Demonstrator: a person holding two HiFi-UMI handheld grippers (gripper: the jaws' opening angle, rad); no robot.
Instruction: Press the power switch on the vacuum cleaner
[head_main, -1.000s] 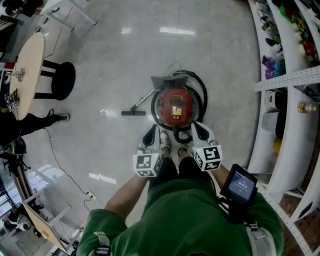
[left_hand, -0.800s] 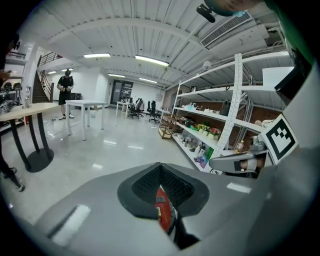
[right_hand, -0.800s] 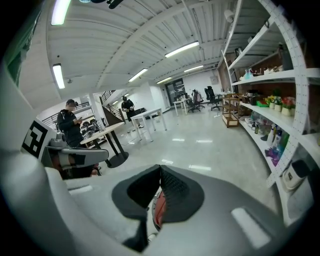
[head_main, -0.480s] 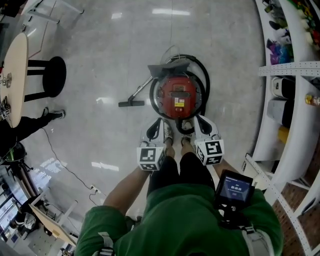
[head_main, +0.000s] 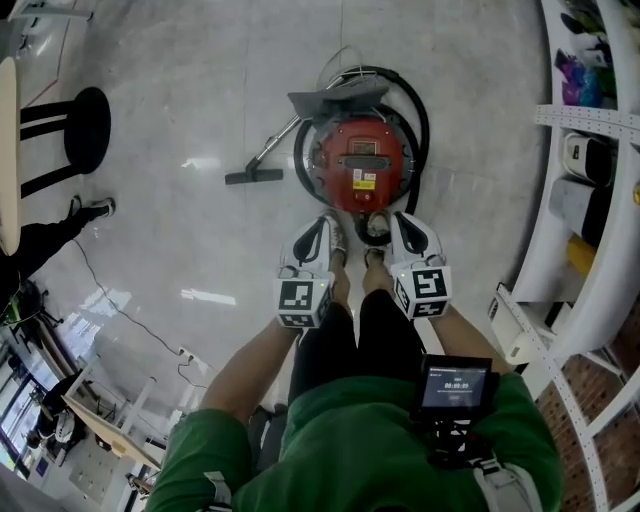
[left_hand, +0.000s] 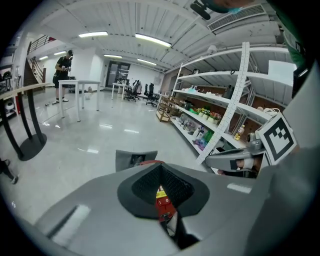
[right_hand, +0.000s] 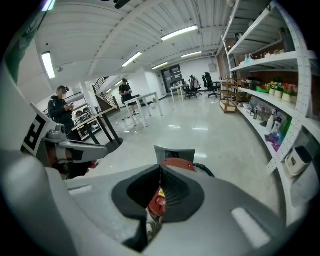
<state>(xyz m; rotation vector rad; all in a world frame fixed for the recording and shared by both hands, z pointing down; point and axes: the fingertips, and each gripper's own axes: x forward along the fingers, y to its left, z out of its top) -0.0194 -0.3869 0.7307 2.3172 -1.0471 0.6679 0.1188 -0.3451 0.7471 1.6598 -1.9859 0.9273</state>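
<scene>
The red round vacuum cleaner (head_main: 361, 165) stands on the floor with its black hose (head_main: 420, 120) coiled around it. In front of my shoes, my left gripper (head_main: 324, 228) and right gripper (head_main: 396, 222) hang side by side just short of the vacuum's near edge, both shut and empty. Through the gap behind the left gripper's (left_hand: 160, 166) closed tips, the left gripper view shows the red body and a red rocker switch (left_hand: 162, 201). The right gripper (right_hand: 160, 167) frames the same switch (right_hand: 160, 201) in its own view.
The vacuum's floor nozzle (head_main: 253, 177) lies to its left on a metal tube. Stocked white shelves (head_main: 590, 150) run along the right. At the left are a black stool (head_main: 85, 125), a person's leg (head_main: 45, 240) and a thin cable (head_main: 120, 315) on the floor.
The head view has swung, so the vacuum sits higher in the frame. Both grippers have stayed shut, side by side, just short of the vacuum.
</scene>
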